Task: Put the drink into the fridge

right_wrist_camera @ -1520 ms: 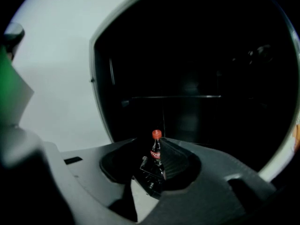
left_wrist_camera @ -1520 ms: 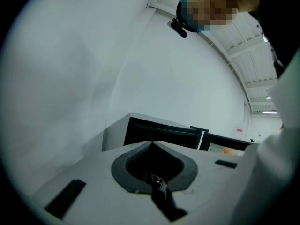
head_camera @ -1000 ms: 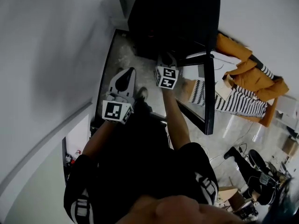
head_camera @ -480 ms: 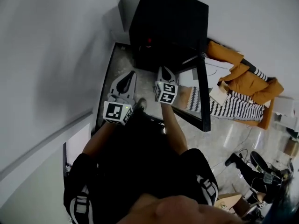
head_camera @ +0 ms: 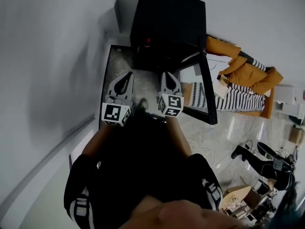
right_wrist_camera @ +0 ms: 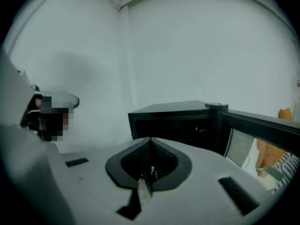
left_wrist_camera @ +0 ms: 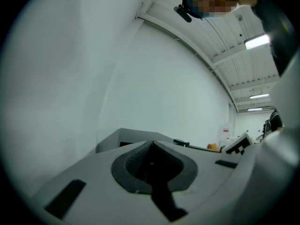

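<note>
The black mini fridge stands on the floor by the white wall, its door swung open to the right. Inside its dark opening a small red thing shows, too small to say more of it. My right gripper hangs shut and empty in front of the opening, apart from it. My left gripper is beside it at the left, also shut with nothing in it. The right gripper view looks past the shut jaws at the fridge and its door. The left gripper faces the wall.
An orange and a striped cloth lie in a heap right of the door. The white wall runs close along the left. The person's shoe is on the marble floor below the grippers. Cables and boxes clutter the lower right.
The right gripper has drawn back and up from the fridge opening toward the person. The left gripper has risen a little. The door stays open.
</note>
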A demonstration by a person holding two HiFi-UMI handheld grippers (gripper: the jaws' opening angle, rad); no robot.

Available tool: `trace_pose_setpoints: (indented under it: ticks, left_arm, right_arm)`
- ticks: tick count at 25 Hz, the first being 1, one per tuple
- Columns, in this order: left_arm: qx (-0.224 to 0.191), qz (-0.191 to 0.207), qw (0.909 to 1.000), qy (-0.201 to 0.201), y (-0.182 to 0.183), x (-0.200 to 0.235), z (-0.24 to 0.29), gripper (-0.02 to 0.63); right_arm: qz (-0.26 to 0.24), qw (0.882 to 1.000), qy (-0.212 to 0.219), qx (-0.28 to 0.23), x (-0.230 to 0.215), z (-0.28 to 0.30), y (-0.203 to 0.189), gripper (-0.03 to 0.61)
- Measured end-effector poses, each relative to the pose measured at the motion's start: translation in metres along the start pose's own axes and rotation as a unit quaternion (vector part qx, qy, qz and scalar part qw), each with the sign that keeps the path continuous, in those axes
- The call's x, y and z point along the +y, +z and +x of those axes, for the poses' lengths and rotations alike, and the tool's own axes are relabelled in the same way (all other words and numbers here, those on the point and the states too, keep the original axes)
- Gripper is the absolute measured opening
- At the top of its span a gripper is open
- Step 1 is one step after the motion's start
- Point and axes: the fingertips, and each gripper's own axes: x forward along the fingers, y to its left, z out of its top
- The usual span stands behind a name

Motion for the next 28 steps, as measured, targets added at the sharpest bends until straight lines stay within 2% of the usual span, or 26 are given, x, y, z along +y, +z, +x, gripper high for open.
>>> trace_pose_setpoints:
  ticks: [7,12,28]
  left_arm:
    - [0.009,-0.006,0.9998,-0.016,-0.009,0.003,-0.015,0.005]
    - [0.015,-0.016,0.9995,-0.024,-0.016,-0.001,-0.021,0.005]
    - [0.024,-0.014,0.9986,-0.045,-0.027,-0.003,-0.017,0.005]
  right_arm:
    - [0.008,0.999,-0.006,-0.031,0.023,-0.036,0.020,0.002]
    - [0.005,0.999,-0.018,-0.036,0.026,-0.056,0.020,0.003]
    - [0.005,0.999,-0.012,-0.051,0.036,-0.054,0.024,0.002]
